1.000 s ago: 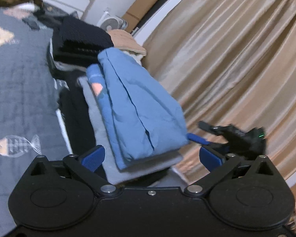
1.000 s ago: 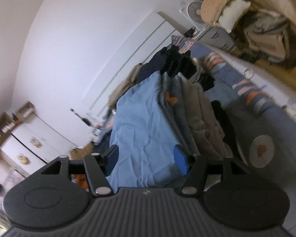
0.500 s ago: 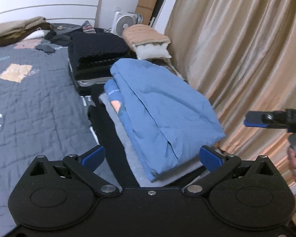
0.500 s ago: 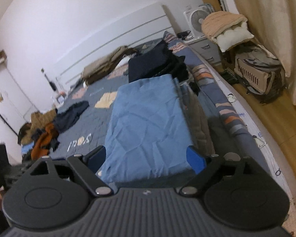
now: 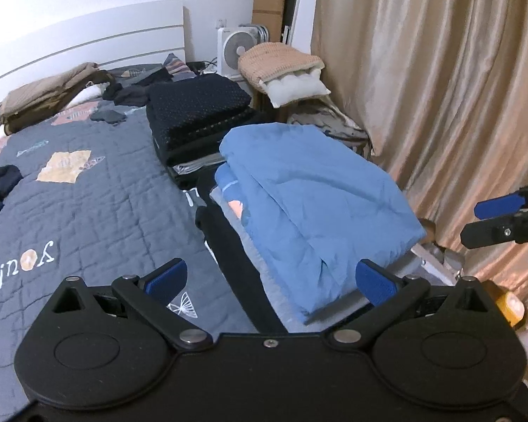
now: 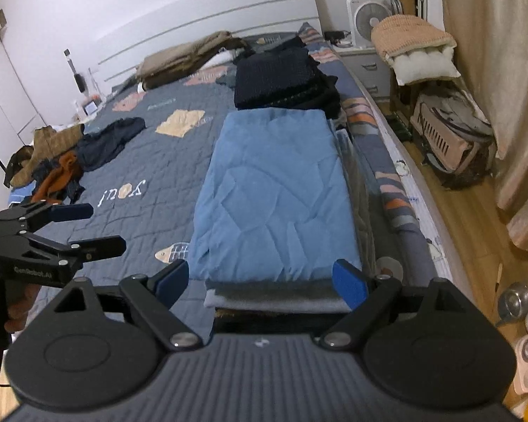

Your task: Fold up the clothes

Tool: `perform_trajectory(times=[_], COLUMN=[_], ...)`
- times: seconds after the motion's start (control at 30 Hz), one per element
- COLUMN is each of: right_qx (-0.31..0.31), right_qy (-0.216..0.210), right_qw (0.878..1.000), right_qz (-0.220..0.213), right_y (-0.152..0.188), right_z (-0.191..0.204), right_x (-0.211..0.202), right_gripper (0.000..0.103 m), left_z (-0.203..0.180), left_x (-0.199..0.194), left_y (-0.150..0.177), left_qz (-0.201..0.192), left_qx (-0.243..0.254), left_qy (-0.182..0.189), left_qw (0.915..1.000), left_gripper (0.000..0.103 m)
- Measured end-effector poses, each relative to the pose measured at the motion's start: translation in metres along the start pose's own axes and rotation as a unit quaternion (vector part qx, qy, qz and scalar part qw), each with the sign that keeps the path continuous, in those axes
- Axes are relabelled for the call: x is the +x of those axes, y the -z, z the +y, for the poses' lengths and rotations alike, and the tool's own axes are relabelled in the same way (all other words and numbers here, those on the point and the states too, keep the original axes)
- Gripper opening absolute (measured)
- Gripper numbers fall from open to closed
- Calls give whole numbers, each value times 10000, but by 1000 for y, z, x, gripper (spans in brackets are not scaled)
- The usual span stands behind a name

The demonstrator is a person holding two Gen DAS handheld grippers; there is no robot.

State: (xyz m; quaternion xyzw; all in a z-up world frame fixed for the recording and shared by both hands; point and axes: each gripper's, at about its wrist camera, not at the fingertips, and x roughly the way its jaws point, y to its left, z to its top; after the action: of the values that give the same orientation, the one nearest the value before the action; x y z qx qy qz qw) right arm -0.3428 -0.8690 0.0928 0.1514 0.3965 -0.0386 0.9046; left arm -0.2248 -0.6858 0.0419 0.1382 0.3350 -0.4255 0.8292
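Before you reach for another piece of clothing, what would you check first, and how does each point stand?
1. Left gripper open and holding nothing: ok.
2. Right gripper open and holding nothing, jaws having just been opening: ok.
3. Blue garment folded and lying flat on top of the stack: ok.
4. Stack under it square and steady: cannot tell, its lower layers are mostly hidden.
5. Unfolded clothes left on the bed: ok, a heap lies at the far side.

A home bedroom is shown: a quilted grey bed [image 6: 130, 218] with white headboard [image 6: 207, 17] fills the centre, a curtain [image 5: 440, 88] is hung at right, a fan [image 5: 237, 49] is placed at upper centre.
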Motion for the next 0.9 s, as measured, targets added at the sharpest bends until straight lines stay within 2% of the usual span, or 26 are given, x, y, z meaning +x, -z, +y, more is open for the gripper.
perform_trajectory(times=[0.37,0.53,0.67,0.9], right_qx=[-18,247,416,486], right_qy=[-65,-274,-393,-428], right_qw=[9999,9993,9982,9977], right_qz=[86,-76,-160,-195], right_y=[-4,-2,3,5], right_z=[21,14,10,7], right_x=[-23,-21,-3,58], right_gripper=[88,88,88,88], left_z=[-3,24,48,56], left_x=[-18,-15,3,22], left_y=[-11,-18,-18,-5], left_qz=[66,-224,-205,-17], left_qx=[360,-70,-571,-755], left_qy=[-83,353,614,722], left_qw=[9993,9991,9963,9945], left_gripper=[103,103,103,103])
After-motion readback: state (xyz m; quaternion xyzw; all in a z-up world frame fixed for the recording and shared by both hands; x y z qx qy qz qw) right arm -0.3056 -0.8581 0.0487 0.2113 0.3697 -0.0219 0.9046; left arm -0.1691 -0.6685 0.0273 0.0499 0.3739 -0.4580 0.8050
